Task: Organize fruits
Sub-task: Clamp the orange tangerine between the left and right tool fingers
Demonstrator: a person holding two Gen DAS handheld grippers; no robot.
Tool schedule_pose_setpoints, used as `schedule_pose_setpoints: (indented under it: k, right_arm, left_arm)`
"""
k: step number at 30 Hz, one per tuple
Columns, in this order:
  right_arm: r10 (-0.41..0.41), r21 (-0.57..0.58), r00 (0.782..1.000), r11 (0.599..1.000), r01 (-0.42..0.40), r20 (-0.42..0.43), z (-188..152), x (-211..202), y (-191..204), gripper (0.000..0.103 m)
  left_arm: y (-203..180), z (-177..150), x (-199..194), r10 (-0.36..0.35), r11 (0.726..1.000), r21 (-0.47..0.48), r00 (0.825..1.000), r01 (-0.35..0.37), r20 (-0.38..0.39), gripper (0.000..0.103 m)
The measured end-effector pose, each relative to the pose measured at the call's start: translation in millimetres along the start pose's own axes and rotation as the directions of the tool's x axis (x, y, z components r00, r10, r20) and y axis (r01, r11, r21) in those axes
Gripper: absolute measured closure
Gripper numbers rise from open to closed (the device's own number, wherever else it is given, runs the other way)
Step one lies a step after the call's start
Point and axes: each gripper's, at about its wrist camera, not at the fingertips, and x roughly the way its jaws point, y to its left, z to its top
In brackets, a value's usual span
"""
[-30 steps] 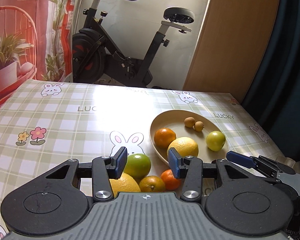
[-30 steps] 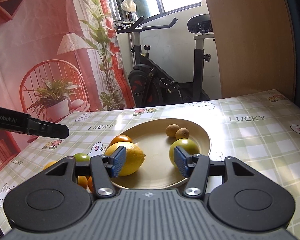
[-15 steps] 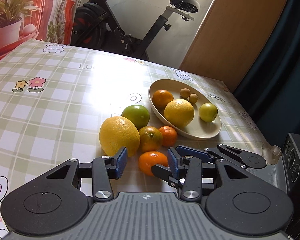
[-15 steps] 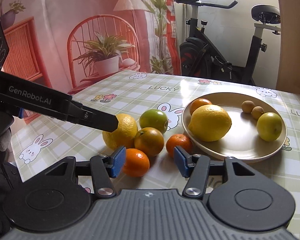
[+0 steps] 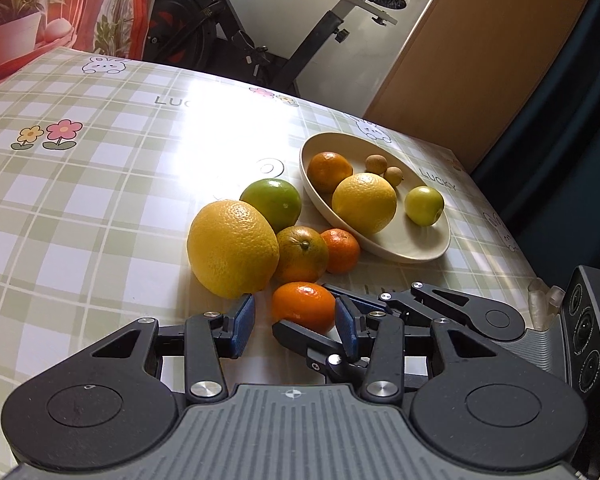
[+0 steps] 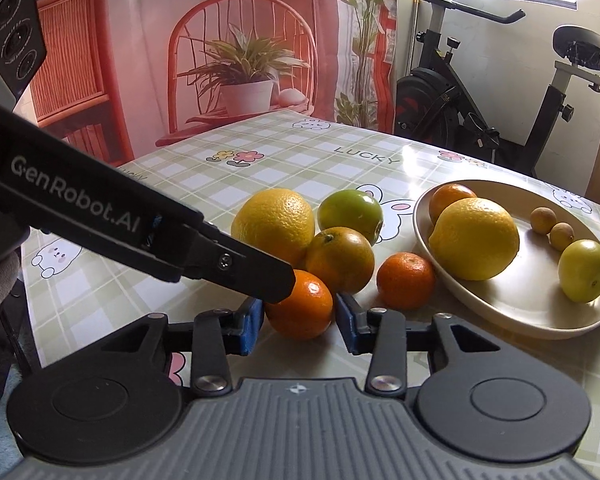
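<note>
A small orange tangerine lies on the checked tablecloth at the near side of a loose fruit pile. My right gripper is closing its jaws on the tangerine, and its blue pads meet the fruit's two sides. In the left wrist view the same tangerine sits just ahead of my left gripper, which is open, its pads clear of the fruit. The left gripper's black finger crosses the right wrist view, its tip against the tangerine's top. A beige plate stands to the right.
The pile holds a big yellow citrus, a green fruit, a greenish orange and another tangerine. On the plate lie an orange, a yellow citrus, two small brown fruits and a yellow-green fruit. An exercise bike stands beyond the table.
My right gripper swung left from the plate to the loose pile and narrowed its jaws around the near tangerine. My left gripper sank toward the same fruit.
</note>
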Motion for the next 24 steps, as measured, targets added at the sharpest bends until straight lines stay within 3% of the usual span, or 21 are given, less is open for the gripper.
schedule_pose_setpoints:
  k: [24]
  right_arm:
    - [0.061,0.048,0.998,0.997,-0.06,-0.013,-2,-2,-12,0.063]
  left_arm:
    - [2,-5,23,-0.042,0.997,-0.071,0.998,0.039,-0.043,0.059]
